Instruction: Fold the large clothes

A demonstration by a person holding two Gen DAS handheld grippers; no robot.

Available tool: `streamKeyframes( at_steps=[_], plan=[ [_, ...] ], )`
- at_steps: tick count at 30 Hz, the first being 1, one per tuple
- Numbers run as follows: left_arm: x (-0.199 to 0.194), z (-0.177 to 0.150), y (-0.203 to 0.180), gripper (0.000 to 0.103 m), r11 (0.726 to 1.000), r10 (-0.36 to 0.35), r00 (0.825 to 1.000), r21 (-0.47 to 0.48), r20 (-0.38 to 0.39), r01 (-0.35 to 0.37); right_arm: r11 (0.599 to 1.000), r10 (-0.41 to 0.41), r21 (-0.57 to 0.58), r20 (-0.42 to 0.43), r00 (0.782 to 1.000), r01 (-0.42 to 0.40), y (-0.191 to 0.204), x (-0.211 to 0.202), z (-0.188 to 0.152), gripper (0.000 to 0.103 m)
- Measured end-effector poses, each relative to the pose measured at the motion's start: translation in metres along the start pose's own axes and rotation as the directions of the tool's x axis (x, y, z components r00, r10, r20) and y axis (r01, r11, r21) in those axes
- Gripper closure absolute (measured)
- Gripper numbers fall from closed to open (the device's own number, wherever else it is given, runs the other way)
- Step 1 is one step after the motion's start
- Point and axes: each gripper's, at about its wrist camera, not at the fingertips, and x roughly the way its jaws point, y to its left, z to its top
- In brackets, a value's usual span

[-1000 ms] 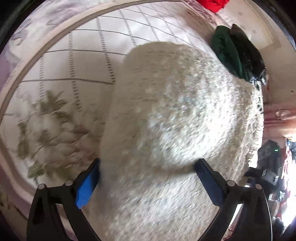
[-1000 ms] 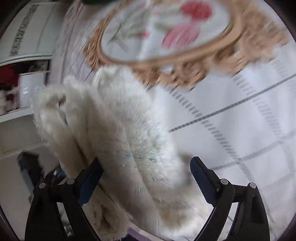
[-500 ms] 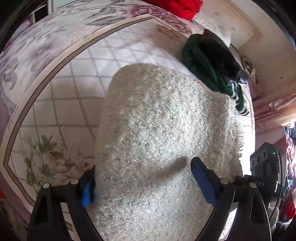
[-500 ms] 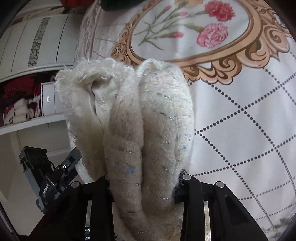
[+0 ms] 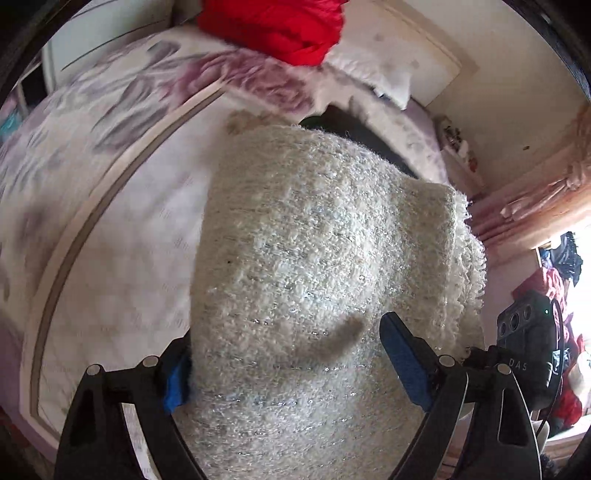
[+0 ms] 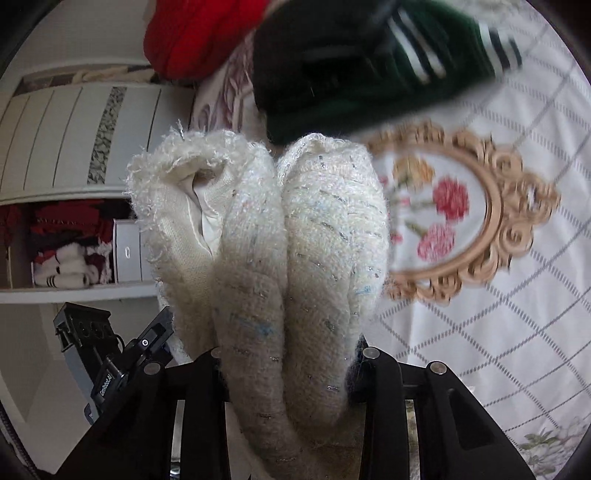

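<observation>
Garment: cream fuzzy knit sweater with silver threads [image 5: 317,295], folded into a thick bundle, held up over the bed between both grippers.
Left gripper [image 5: 291,365]: fingers apart, blue pads either side of the sweater; left pad against the fabric edge, right pad [image 5: 402,362] clear of it, on top of the knit. No clamp visible.
Right gripper [image 6: 291,373]: black fingers drawn in tight on the sweater [image 6: 288,258], two rolled folds squeezed between them.
Left view only: broad flat face of the bundle, fringed edge at right, pink curtain [image 5: 535,199], right gripper's camera body [image 5: 524,332] at far right.
Right view only: end-on look at the folds, white lining showing in the open left fold, white wardrobe with shelf of red and white clothes [image 6: 70,236], gold-framed flower print on the quilt [image 6: 454,218].
Bed: white quilted bedspread with grey lattice and purple floral border [image 5: 122,236], below the sweater.
Other clothes: red garment [image 5: 273,26] at the head of the bed; dark green garment with white stripes [image 6: 388,62] just beyond the sweater, mostly hidden in left view.
</observation>
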Motion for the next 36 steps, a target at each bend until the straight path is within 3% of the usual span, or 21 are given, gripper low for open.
streamKeyframes(
  at_steps=[5, 12, 16, 19, 25, 28, 29, 32, 36],
  plan=[
    [0.019, 0.093, -0.048, 0.013, 0.996, -0.050, 0.999, 0.068, 0.015, 0.048, 1.000, 0.005, 0.000, 0.097, 0.995, -0.005, 0.036, -0.050, 0.079, 0.068],
    [0.092, 0.211, -0.092, 0.013, 0.988, -0.098, 0.995, 0.118, 0.010, 0.097, 1.000, -0.031, 0.007, 0.204, 0.978, 0.030, 0.055, -0.081, 0.224, 0.068],
    [0.147, 0.252, -0.103, 0.014, 0.984, -0.087, 0.996, 0.153, -0.032, 0.091, 0.998, -0.050, 0.035, 0.216, 0.975, 0.044, 0.042, -0.072, 0.289, 0.068],
    [0.190, 0.264, -0.102, 0.014, 0.981, -0.048, 0.995, 0.182, -0.092, 0.064, 0.994, -0.067, 0.098, 0.185, 0.980, 0.050, 0.015, -0.052, 0.325, 0.068],
    [0.225, 0.270, -0.103, 0.014, 0.967, 0.027, 0.989, 0.253, -0.146, 0.011, 0.978, -0.091, 0.199, 0.134, 0.987, 0.063, -0.033, -0.012, 0.356, 0.068],
    [0.222, 0.272, -0.103, 0.014, 0.968, 0.035, 0.986, 0.251, -0.165, 0.008, 0.974, -0.119, 0.206, 0.125, 0.985, 0.091, -0.037, -0.008, 0.360, 0.064],
    [0.222, 0.275, -0.103, 0.014, 0.969, 0.039, 0.985, 0.247, -0.169, 0.004, 0.975, -0.134, 0.195, 0.117, 0.984, 0.110, -0.035, -0.007, 0.361, 0.059],
    [0.211, 0.280, -0.103, 0.014, 0.974, 0.044, 0.985, 0.227, -0.168, -0.005, 0.964, -0.215, 0.179, 0.090, 0.972, 0.197, -0.026, -0.011, 0.360, 0.049],
    [0.186, 0.289, -0.103, 0.013, 0.977, 0.054, 0.991, 0.209, -0.122, -0.028, 0.931, -0.346, 0.162, 0.107, 0.932, 0.327, -0.011, -0.030, 0.355, 0.041]
  ],
)
